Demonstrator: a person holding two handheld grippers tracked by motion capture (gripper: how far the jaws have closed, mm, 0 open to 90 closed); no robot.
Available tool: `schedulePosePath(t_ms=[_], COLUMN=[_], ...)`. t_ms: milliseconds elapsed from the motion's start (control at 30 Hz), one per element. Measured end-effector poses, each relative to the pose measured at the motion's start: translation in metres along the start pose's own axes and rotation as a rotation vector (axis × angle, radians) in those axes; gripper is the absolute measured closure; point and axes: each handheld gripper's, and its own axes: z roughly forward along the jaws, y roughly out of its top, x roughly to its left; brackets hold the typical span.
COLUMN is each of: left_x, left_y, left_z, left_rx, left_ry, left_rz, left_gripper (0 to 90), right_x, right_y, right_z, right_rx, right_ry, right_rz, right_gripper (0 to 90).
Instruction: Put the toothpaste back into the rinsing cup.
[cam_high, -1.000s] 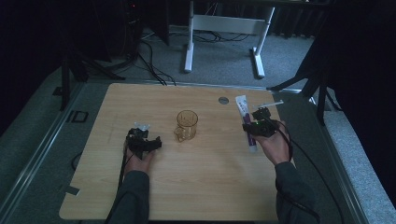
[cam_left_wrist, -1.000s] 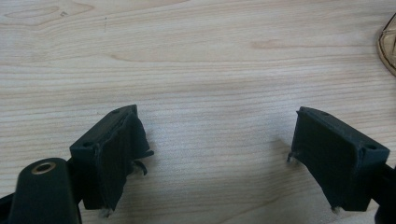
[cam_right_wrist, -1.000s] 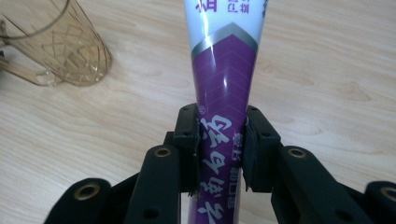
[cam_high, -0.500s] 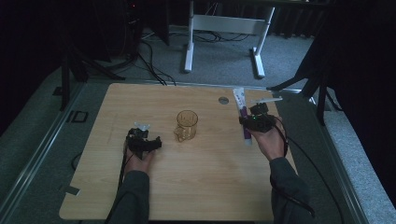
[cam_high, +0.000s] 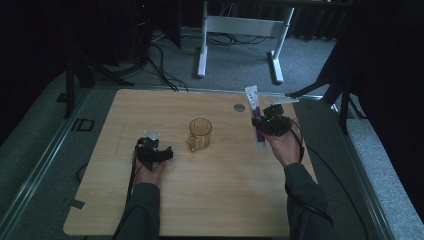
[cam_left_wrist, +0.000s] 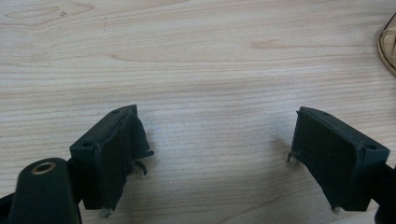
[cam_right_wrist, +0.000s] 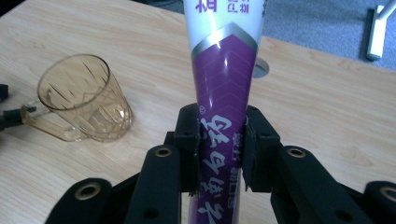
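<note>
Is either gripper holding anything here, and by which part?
The right gripper clamps the purple toothpaste tube across its lower purple body. The left gripper is open, holding nothing.

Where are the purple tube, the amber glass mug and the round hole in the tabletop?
purple tube (cam_right_wrist: 223, 93): right gripper view, purple middle of its body.
amber glass mug (cam_high: 200, 131): high view, its side wall.
round hole (cam_high: 239, 107): high view, its centre.
</note>
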Motion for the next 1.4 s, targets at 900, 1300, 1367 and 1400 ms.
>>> schedulePosePath(t_ms=[900, 1300, 1367, 1400], left_x=[0.0, 0.0, 0.0, 0.0], left_y=[0.0, 0.0, 0.0, 0.0], left_z=[0.0, 0.0, 0.0, 0.0], left_rx=[-0.001, 0.001, 0.0, 0.001], left_ry=[0.001, 0.0, 0.0, 0.001], left_rz=[0.001, 0.002, 0.002, 0.002], left_gripper=[15.4, 15.4, 15.4, 15.5], right_x=[0.027, 0.039, 0.041, 0.042], right_y=[0.026, 0.031, 0.031, 0.031], right_z=[0.005, 0.011, 0.014, 0.015], right_rx=[-0.105, -0.133, -0.141, -0.142], right_ry=[0.01, 0.036, 0.043, 0.044], right_rz=[-0.048, -0.047, -0.046, -0.047], right_gripper=[71.4, 71.4, 71.4, 71.4])
